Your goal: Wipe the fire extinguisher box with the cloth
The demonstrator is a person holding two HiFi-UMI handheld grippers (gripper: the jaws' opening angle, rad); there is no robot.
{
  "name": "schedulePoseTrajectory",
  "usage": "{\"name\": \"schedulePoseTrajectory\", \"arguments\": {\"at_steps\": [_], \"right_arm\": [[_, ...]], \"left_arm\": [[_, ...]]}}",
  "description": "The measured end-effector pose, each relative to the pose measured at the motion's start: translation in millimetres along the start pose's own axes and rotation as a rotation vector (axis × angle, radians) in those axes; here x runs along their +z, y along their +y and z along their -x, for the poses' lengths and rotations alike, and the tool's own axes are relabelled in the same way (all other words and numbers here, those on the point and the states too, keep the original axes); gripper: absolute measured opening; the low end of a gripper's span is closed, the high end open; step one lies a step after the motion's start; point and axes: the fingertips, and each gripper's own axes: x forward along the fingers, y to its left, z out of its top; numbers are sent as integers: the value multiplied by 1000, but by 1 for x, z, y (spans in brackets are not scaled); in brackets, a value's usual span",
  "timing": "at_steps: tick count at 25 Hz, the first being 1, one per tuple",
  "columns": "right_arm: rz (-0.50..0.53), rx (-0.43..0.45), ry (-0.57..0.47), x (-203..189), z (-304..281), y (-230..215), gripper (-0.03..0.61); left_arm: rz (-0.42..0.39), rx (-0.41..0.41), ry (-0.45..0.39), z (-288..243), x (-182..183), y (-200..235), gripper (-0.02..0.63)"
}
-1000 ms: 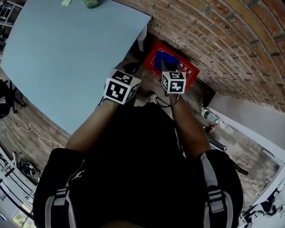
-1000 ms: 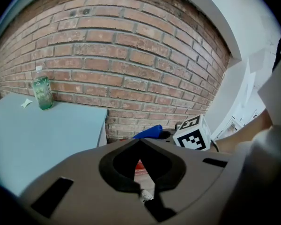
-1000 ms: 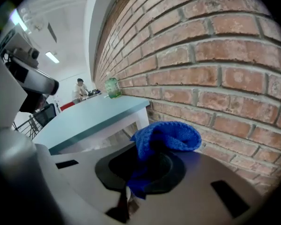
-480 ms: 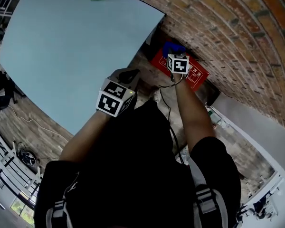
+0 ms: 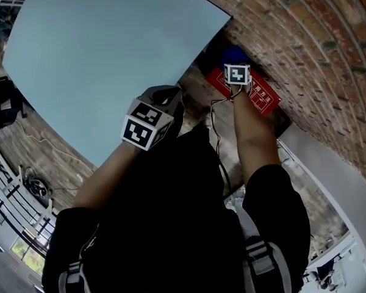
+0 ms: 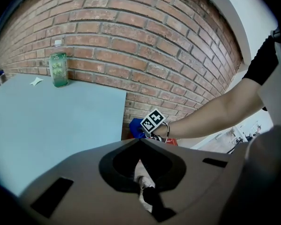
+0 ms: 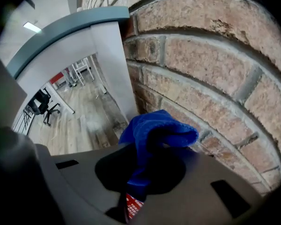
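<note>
The box [image 5: 260,94] is lying on the floor at the foot of the brick wall [image 5: 305,35], just past the table's [image 5: 97,54] corner. It is showing only a flat red top with white print, and nothing of its inside is showing. A bottle [image 6: 59,70] is standing upright at the table's far edge against the wall, clear plastic with a white cap, looking green within. A small paper scrap [image 6: 36,81] is lying near it.

The right gripper [image 7: 143,172] is reaching out over the box's far end, its jaws pinching the cloth [image 7: 154,135]. The cloth is a blue, fuzzy, crumpled wad bulging up beyond the jaws, close to the bricks. A sliver of the red top is showing below it through the jaw slit. Whether the cloth is touching the box cannot be told.

The left gripper [image 6: 139,144] is hanging back beside the table edge, its jaws drawn together with nothing between them.

The table is a smooth, pale blue slab. The bricks are rough, with grey mortar. Wood-look flooring [image 7: 84,121] is running off past a white pillar [image 7: 112,64] toward a dark chair [image 7: 41,106].
</note>
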Motion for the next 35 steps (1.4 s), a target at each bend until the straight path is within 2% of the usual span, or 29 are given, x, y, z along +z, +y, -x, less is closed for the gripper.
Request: {"name": "schedulePoseTrajectory", "arguments": {"at_steps": [6, 12, 17, 20, 23, 31, 33, 35], "right_arm": [[67, 67, 26, -29, 6, 41, 43], [44, 132, 91, -80, 21, 82, 43], [70, 171, 96, -88, 24, 95, 43], [96, 165, 121, -86, 24, 80, 43], [78, 157, 86, -71, 15, 61, 43], [-68, 23, 43, -28, 10, -15, 43], [-131, 9, 37, -23, 13, -26, 43], [-150, 3, 27, -23, 14, -28, 43]], "left_arm": [[13, -7, 13, -3, -3, -3, -6], [2, -13, 15, -10, 0, -16, -6], [-23, -1, 11, -11, 4, -22, -5], [-26, 1, 13, -12, 4, -25, -6], [-24, 5, 24, -12, -1, -25, -6], [-32, 15, 47, -12, -4, -22, -6], [-35, 15, 51, -12, -3, -22, -6], [-38, 15, 56, -13, -3, -22, -6]]}}
